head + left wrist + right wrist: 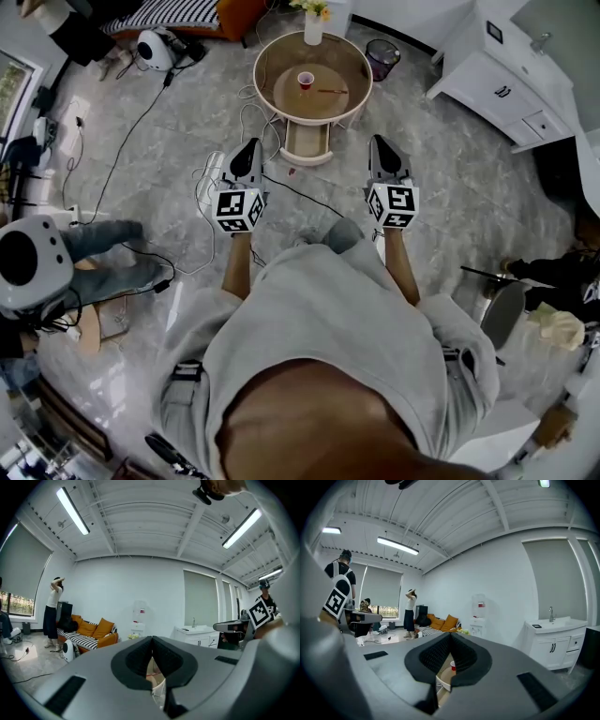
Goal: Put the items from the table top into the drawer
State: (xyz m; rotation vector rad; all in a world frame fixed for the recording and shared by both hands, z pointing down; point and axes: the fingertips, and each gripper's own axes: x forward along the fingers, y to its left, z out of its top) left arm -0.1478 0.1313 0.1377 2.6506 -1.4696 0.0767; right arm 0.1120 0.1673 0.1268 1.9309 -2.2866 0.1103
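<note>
Head view: nothing stowed yet, small red cup and thin brown stick sit on the round tan table, drawer pulled out, left gripper and right gripper well short of it; left gripper view: black ribbed pads pressed together, nothing between; right gripper view: same, empty, cup ahead.

The left tool, jaws pressed together, faces an orange sofa and white cabinet.
</note>
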